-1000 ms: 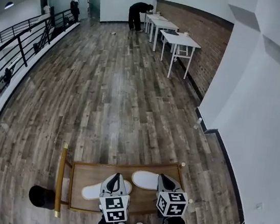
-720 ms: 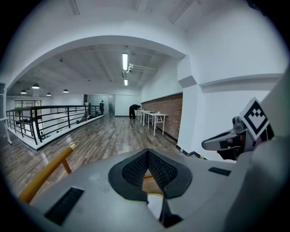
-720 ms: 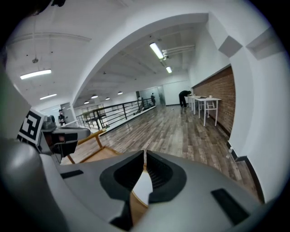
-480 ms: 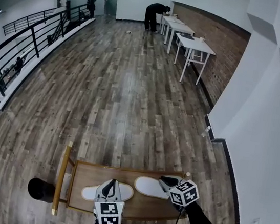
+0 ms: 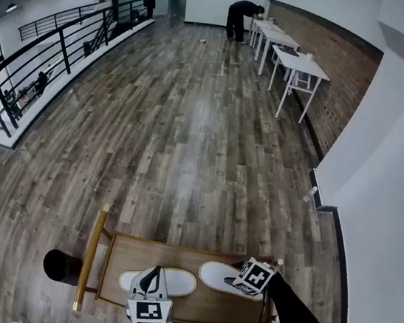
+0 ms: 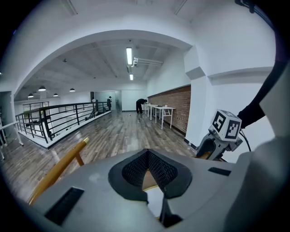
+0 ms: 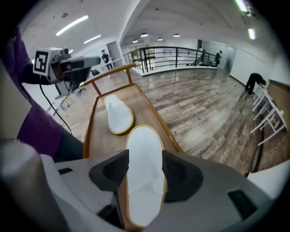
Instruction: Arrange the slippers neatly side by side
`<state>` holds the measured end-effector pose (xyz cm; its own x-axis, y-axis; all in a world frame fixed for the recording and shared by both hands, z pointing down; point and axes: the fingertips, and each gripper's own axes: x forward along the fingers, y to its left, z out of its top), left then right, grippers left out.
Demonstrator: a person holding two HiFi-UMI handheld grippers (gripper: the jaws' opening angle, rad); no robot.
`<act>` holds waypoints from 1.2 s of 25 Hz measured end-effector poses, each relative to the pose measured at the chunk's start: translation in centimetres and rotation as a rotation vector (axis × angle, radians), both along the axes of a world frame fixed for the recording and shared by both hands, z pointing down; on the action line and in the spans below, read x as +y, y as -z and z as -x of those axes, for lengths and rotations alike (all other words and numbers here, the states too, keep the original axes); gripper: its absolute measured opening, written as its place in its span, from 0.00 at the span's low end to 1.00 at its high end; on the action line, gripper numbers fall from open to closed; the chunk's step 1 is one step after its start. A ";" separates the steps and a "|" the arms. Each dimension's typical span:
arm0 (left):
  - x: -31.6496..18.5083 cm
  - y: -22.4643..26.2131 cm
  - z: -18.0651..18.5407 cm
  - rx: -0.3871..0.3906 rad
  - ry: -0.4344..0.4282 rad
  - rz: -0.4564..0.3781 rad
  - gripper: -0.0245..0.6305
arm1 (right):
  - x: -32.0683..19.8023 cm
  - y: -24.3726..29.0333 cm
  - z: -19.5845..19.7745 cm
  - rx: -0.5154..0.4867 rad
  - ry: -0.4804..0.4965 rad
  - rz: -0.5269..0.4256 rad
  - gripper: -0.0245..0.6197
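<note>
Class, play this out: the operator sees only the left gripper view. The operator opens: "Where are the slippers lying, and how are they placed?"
Observer: Two white, yellow-edged flat fabric slippers lie on the long brown wooden tray. The left slipper and the right slipper lie end to end, not side by side.
Operator: What is the other hand-held gripper doing?
Observer: The right hand-held gripper stands over the right slipper with its jaws opening. The slipper shows between the pads, but they do not press on it.
Operator: Is there anything beside the tray?
Observer: A black round object sits just beyond the tray's left end.
</note>
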<state>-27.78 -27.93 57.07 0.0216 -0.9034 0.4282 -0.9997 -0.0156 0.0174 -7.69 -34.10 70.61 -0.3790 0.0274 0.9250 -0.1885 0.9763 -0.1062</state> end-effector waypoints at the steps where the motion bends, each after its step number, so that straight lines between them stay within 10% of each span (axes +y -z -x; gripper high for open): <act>1: 0.1 0.0 0.2 -0.003 0.001 0.002 0.04 | 0.2 -0.6 0.1 0.033 0.035 0.006 0.35; 12: 0.3 0.7 1.3 -0.016 0.041 -0.015 0.04 | 1.0 -5.8 -1.3 0.231 0.037 0.078 0.35; 18: 0.2 0.3 0.7 -0.005 0.035 -0.009 0.04 | 1.0 -5.0 -1.9 0.227 -0.086 0.114 0.07; 27: -0.4 0.7 0.5 0.029 0.042 -0.035 0.04 | -0.2 0.1 0.4 -0.121 -0.763 0.464 0.07; 30: -0.1 0.4 0.4 0.036 0.038 -0.030 0.04 | 0.3 -0.9 -0.4 -0.097 -0.895 0.468 0.07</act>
